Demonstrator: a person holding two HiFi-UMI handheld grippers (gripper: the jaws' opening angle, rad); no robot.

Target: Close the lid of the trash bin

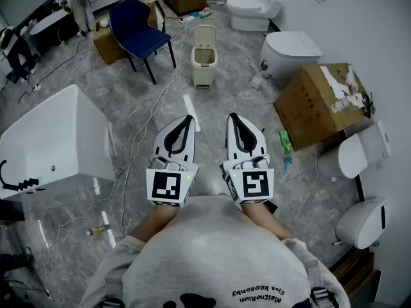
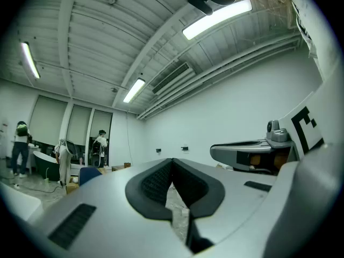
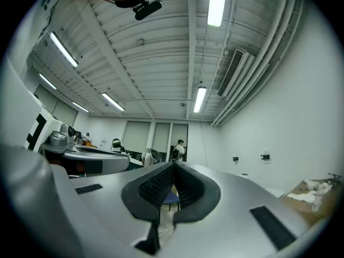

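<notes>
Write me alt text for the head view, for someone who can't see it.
A person holds the left gripper and right gripper side by side, both shut and empty, pointing toward a beige trash bin whose lid stands open. A blue chair stands left of the bin, a cardboard box to its right.
</notes>
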